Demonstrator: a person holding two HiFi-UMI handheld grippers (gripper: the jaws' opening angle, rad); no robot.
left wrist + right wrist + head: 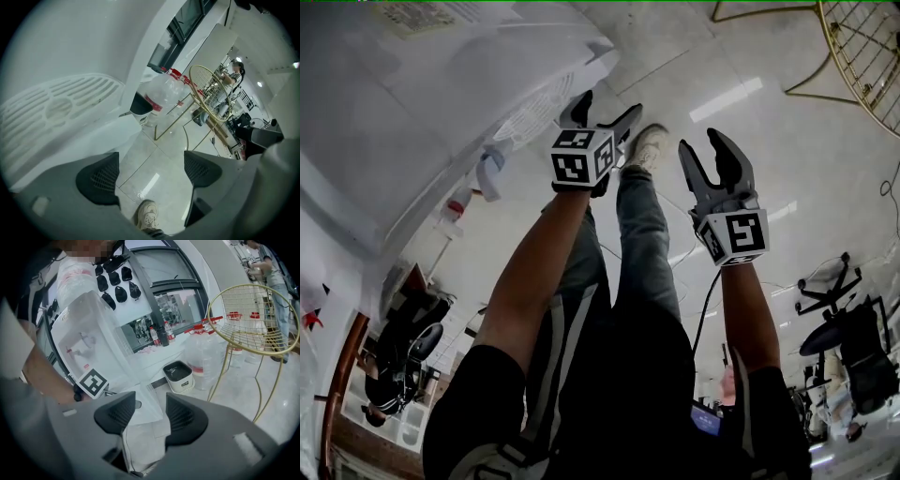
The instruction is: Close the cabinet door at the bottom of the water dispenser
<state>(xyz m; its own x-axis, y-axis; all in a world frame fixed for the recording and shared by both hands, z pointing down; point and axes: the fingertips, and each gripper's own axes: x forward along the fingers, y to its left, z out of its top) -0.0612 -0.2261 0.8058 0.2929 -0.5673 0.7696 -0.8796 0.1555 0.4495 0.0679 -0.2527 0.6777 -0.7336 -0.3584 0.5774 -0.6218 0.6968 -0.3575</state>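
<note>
In the head view, the left tool [607, 108] is just beside the tall white plastic water dispenser [441, 112]. The right tool [700, 142] hangs farther from it, over the pale tiled floor [787, 141].

In the left gripper view, the left tool [151, 164] has its jaws wide apart and empty, with the dispenser's slotted panel [56, 112] alongside.

In the right gripper view, the right tool [151, 414] is partly open and grips nothing. The white cabinet door [149, 397] shows beyond the gap, swung out at the dispenser's foot.

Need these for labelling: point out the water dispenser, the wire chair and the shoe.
water dispenser [91, 331], right gripper view, its front panel
wire chair [251, 315], right gripper view, its wire mesh
shoe [147, 215], left gripper view, its laced top
</note>
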